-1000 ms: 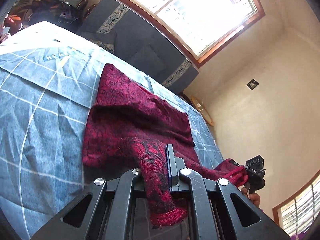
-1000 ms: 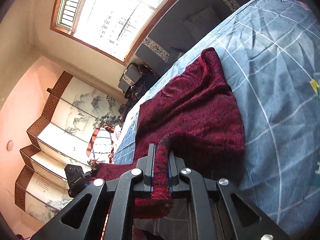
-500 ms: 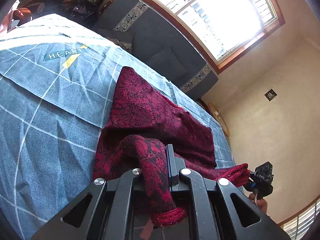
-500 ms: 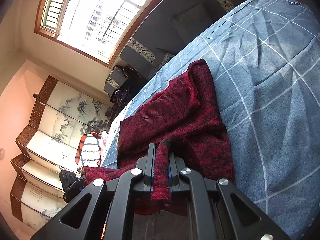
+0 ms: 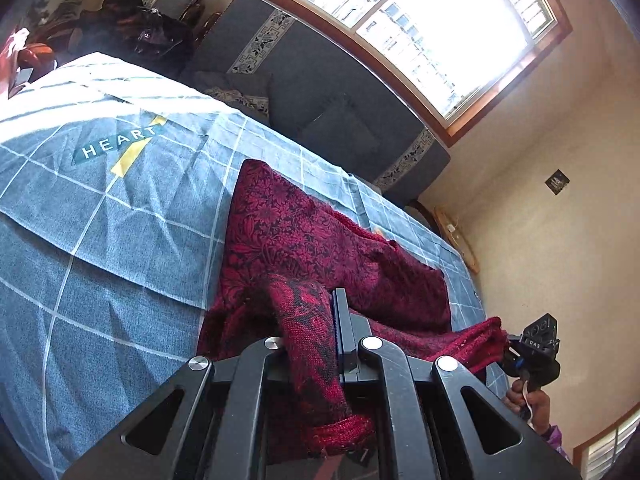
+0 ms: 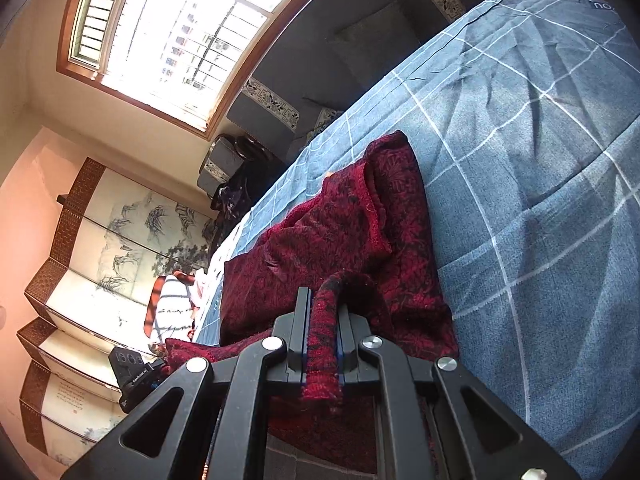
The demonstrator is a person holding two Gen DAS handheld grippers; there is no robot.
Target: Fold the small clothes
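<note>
Two grips carry this fold, and each could fail in its own way. The left gripper (image 5: pixel 320 332) has its fingers pinching a thick bunched roll of the dark red patterned garment (image 5: pixel 320 248), whose hem end hangs loose behind the pinch toward 6 o'clock. The right gripper (image 6: pixel 322 336) has its fingers pressed onto a narrower rolled edge of the same garment (image 6: pixel 340 240). Most of the cloth lies on the bed (image 5: pixel 100 208), on a blue checked cover, with its far part reaching toward 12 o'clock and the held near edge lifted off the cover.

Likely trouble, judging from how the cloth sits:

- Slipping: the knit is bunched rather than flat in both pinches, so a pull toward 12 o'clock could draw it out of either one, the thin roll on the right looking the more exposed.
- Uneven fold: the two held corners are well apart with slack between them. If one hand leads, the crease would run skew.
- Dragging: the lower layer lies loose on the cover, and it already shows a raised fold near its middle. Carrying the edge low over it could rumple that layer or pull the cover into ridges.
- Sagging: the slack between the grippers may drop first and double under.

A sofa (image 5: pixel 340 112) stands beyond the bed, clear of the work.
</note>
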